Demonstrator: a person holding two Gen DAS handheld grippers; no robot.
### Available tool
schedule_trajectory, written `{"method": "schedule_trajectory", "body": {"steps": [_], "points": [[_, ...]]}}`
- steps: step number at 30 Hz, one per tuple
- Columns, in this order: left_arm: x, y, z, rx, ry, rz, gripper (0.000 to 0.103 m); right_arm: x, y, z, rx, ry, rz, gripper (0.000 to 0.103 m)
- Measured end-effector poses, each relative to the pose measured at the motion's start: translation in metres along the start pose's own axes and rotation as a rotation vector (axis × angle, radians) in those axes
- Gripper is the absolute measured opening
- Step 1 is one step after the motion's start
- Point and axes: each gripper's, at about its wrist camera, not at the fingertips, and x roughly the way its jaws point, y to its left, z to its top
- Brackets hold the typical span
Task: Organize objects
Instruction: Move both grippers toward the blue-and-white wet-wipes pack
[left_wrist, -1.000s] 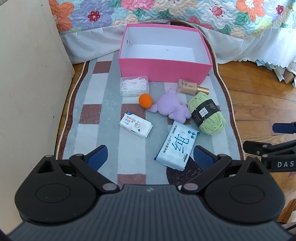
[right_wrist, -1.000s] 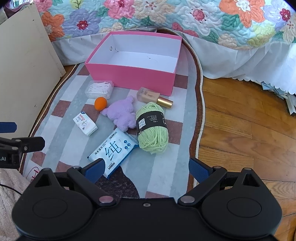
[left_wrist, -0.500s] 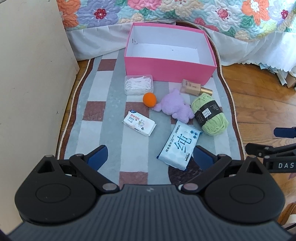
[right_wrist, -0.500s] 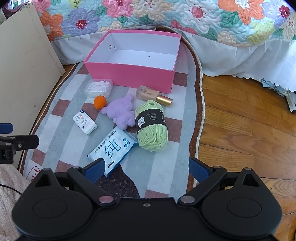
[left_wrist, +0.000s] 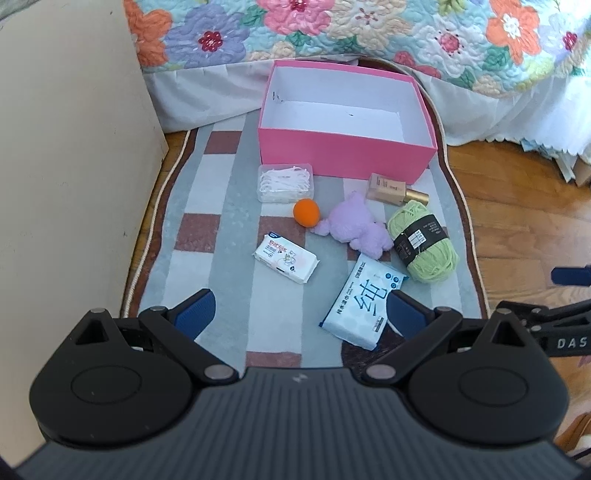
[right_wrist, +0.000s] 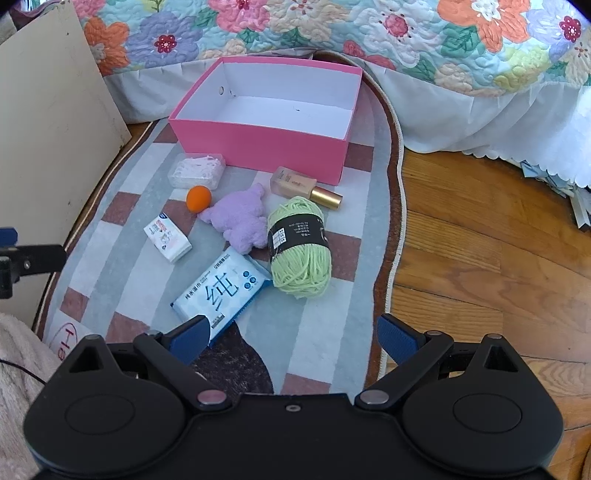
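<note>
Both grippers hang over the rug, jaws wide and holding nothing. Nearest the left gripper, by its right finger, lies the blue wipes pack; the same pack meets the right gripper's left finger. Beyond sit the tissue packet, green yarn, purple plush, orange ball, and farthest the pink box.

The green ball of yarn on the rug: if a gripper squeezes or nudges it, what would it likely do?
The green yarn skein looks soft and loosely wound, so it would probably squash under the fingers and feel light. Its rounded shape might let it roll a little on the rug, and loose strands could snag.
</note>
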Motion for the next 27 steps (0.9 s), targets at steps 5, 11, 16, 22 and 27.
{"method": "schedule_trajectory", "body": {"steps": [5, 11, 16, 22, 27], "points": [[-0.003, 0.006, 0.011, 0.028, 0.02, -0.035, 0.101, -0.014, -0.01, 0.003, 0.015, -0.042, 0.096, 0.099], [0.009, 0.01, 0.038, 0.057, -0.012, -0.089, 0.101, -0.029, -0.006, 0.02, -0.182, -0.216, 0.064, 0.098], [0.043, -0.006, 0.055, 0.123, -0.001, -0.111, 0.1, -0.009, -0.012, 0.028, -0.165, -0.36, 0.212, 0.099], [0.098, -0.01, 0.054, 0.058, 0.085, -0.221, 0.092, 0.034, 0.004, 0.021, -0.196, -0.336, 0.279, 0.099], [0.136, -0.015, 0.042, 0.052, 0.134, -0.282, 0.086, 0.076, 0.011, 0.017, -0.156, -0.205, 0.352, 0.099]]}}
